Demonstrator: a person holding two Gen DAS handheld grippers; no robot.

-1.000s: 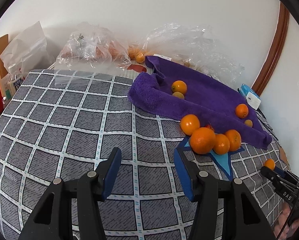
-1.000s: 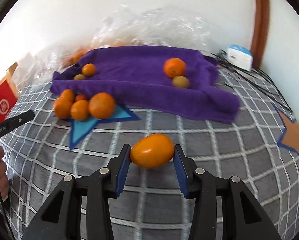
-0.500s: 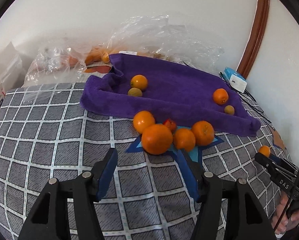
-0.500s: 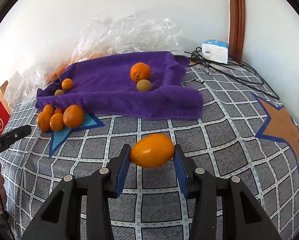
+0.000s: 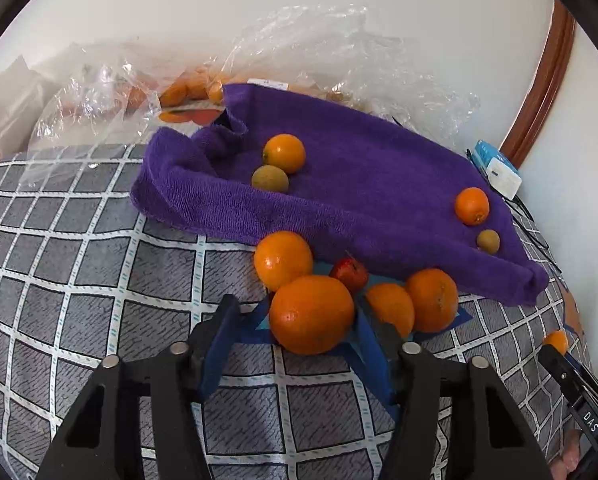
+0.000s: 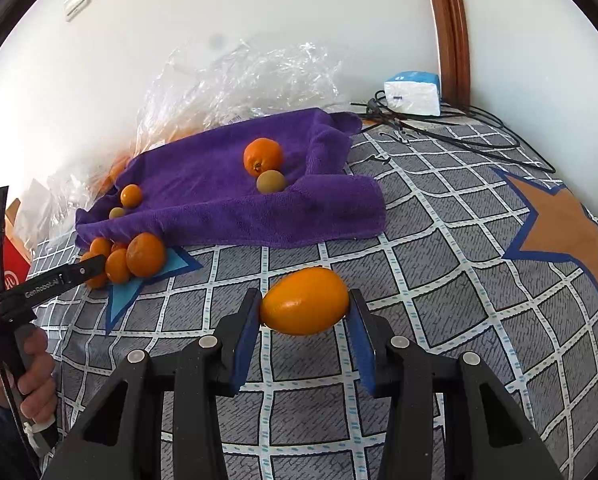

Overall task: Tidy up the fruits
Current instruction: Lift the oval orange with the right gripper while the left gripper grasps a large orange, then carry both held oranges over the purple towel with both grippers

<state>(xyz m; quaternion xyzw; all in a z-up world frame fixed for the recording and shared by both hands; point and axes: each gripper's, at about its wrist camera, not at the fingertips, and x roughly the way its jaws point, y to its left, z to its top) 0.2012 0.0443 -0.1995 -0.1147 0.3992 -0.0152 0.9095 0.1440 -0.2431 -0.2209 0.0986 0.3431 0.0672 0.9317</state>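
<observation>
— So, our left gripper (image 5: 295,328) is spread around the big orange (image 5: 311,314), lower centre?
— Yes; we close gently. Our right gripper (image 6: 305,312) pinches an oval orange fruit (image 6: 303,301), centre frame.

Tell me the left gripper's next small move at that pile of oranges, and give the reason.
Probably ease the left gripper forward a little, then close. Its jaws stand open on either side of the big orange, which sits at the fingertips, not yet deep between the pads. The right gripper already holds an oval orange fruit, so the left is free to pick.
</observation>
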